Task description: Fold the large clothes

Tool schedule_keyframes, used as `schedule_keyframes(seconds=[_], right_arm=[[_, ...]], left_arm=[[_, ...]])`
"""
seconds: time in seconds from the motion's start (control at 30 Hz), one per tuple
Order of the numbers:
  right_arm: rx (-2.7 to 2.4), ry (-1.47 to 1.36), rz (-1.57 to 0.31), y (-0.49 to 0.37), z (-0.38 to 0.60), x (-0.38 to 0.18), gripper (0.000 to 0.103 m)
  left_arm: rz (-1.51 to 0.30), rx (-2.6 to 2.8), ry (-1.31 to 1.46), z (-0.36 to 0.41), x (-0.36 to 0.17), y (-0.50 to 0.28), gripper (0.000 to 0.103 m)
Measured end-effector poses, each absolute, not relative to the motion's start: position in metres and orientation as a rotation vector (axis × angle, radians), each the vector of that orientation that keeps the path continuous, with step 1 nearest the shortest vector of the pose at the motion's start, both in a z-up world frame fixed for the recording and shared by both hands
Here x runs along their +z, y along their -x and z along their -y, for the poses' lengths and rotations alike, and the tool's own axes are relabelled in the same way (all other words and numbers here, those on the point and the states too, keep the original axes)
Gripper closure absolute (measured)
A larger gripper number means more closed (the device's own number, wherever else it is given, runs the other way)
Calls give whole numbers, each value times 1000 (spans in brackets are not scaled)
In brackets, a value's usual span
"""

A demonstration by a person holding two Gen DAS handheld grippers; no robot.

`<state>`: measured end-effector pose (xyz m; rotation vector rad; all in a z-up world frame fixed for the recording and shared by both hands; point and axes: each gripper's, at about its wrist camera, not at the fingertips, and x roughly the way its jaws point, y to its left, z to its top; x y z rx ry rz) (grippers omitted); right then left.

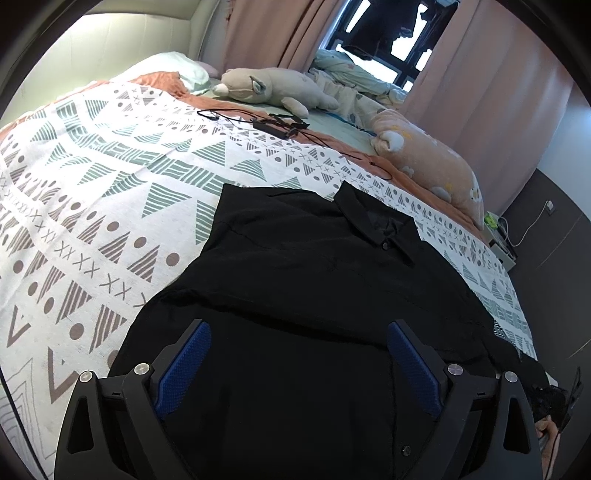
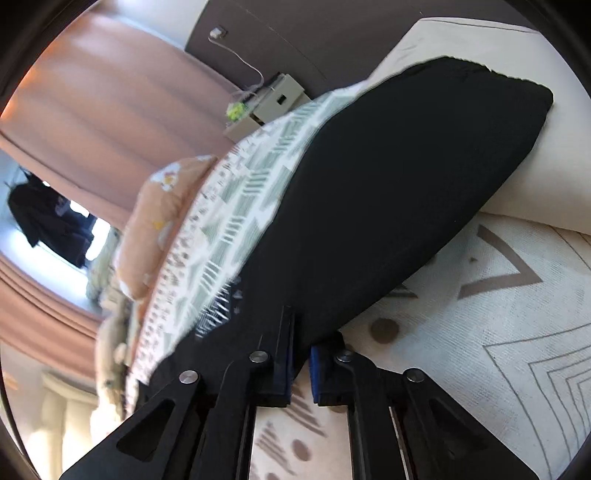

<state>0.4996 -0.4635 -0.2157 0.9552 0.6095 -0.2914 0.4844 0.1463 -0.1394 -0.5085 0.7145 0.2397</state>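
A black collared shirt (image 1: pixel 314 277) lies spread on the patterned bedspread (image 1: pixel 92 184), its collar (image 1: pixel 376 229) pointing away towards the pillows. My left gripper (image 1: pixel 299 326) hovers over the shirt's lower middle, its blue pads (image 1: pixel 184 369) wide apart and open with only flat fabric under them. In the right wrist view the picture is rolled sideways. There the shirt (image 2: pixel 388 184) runs as a long dark band down into my right gripper (image 2: pixel 304 341), whose jaws are shut on the edge of the cloth.
A grey plush toy (image 1: pixel 273 88), a black charger with cables (image 1: pixel 280 123) and a peach pillow (image 1: pixel 428 162) lie at the far end of the bed. A grey bedside box (image 2: pixel 277 99) stands by the dark wall. Pink curtains (image 1: pixel 266 33) frame the window.
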Motion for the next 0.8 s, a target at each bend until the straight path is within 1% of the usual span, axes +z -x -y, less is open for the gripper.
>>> schedule_keyframes(seconds=[0.17, 0.37, 0.57, 0.8], right_arm=[[-241, -895, -524, -495, 450, -177, 97], [-108, -901, -419, -484, 424, -127, 97], [21, -877, -388, -479, 376, -88, 97], [140, -840, -389, -473, 313, -65, 97]], left_arm=[[-698, 231, 469, -139, -135, -483, 7], [-660, 228, 471, -138, -126, -477, 7], [-653, 188, 553, -147, -123, -471, 7], [-622, 164, 636, -162, -116, -459, 7]])
